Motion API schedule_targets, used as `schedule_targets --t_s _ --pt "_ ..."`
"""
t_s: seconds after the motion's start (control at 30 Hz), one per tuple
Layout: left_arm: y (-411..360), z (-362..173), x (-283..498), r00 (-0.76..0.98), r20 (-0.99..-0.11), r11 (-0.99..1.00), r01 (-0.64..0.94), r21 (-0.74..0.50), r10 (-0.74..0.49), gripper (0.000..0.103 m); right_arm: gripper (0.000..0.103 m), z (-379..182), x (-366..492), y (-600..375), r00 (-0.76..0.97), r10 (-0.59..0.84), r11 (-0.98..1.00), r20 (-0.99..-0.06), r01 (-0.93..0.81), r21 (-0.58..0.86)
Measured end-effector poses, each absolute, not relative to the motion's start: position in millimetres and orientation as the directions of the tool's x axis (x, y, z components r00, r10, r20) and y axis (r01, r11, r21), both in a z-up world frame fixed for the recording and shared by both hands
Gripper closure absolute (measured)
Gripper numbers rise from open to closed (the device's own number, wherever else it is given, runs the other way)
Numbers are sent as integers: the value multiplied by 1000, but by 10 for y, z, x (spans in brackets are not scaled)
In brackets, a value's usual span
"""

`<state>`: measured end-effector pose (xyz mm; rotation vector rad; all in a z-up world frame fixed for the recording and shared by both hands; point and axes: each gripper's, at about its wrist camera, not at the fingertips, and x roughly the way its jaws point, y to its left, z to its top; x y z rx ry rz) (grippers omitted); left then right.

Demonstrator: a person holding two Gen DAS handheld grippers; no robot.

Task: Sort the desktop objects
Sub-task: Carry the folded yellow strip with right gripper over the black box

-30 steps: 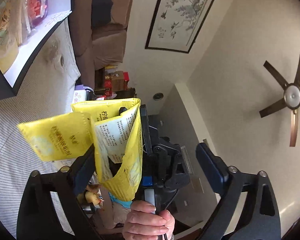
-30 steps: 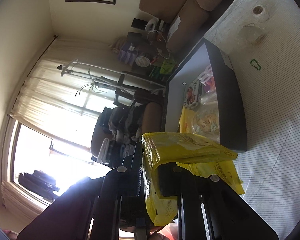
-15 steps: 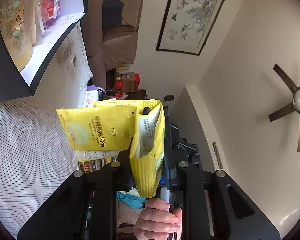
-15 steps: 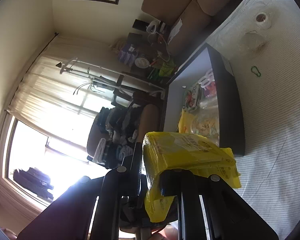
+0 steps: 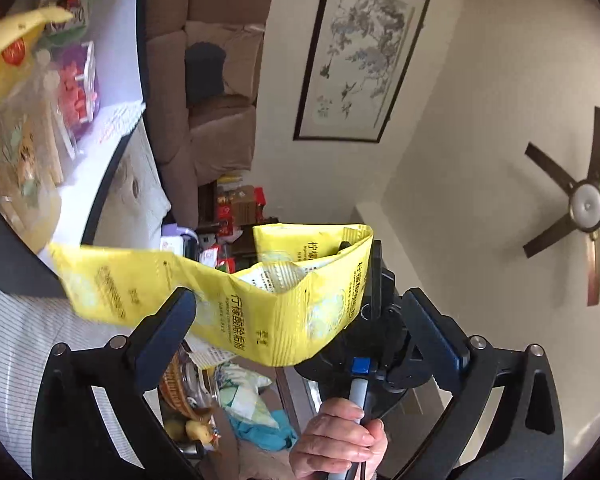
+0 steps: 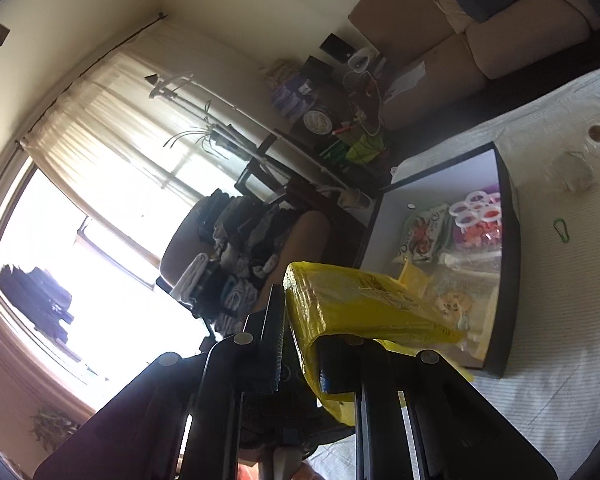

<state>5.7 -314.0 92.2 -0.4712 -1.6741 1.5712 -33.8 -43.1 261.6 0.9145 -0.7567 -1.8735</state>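
With my right gripper point(image 6: 300, 344) clamped on the folded yellow sachet strip point(image 6: 364, 304) and my left gripper point(image 5: 304, 332) spread wide around its loose end, I should carry it forward over the black box point(image 6: 510, 264) ahead before I let go.

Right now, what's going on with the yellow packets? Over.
Left gripper open. Right gripper shut on yellow packet strip, its far end hanging loose near the black tray. Nothing blocking.
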Motion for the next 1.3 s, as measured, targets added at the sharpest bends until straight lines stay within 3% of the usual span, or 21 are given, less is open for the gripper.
schedule_targets --t_s 0.1,0.27,0.43,0.77,0.93,1.1,1.3 --pt "-3557 870 147 -718 250 127 -222 -967 650 0 89 2730 -522 -683 -325 -907 -401 -268 471 786" --pt "-4095 832 296 -852 57 -65 -107 -992 521 0 89 2747 -817 -1085 -307 -914 -389 -263 489 781" --pt "-4386 962 351 -891 5 -152 -83 -985 454 0 89 2660 -1092 -1580 -292 -921 -377 -259 492 785" --pt "-4486 1020 508 -911 13 -142 -78 -987 411 0 89 2036 -1646 -2109 -423 -899 -248 -109 287 925" --pt "-4604 963 544 -921 28 -110 -77 -991 388 0 89 1772 -1815 -2224 -398 -900 -292 -177 249 924" --pt "-4617 928 556 -913 39 -87 -81 -993 405 0 89 1714 -1851 -2145 -309 -924 -324 -224 324 889" --pt "-4624 901 551 -907 45 -77 -85 -993 418 0 89 2114 -1989 -2049 -295 -936 -298 -191 379 876"
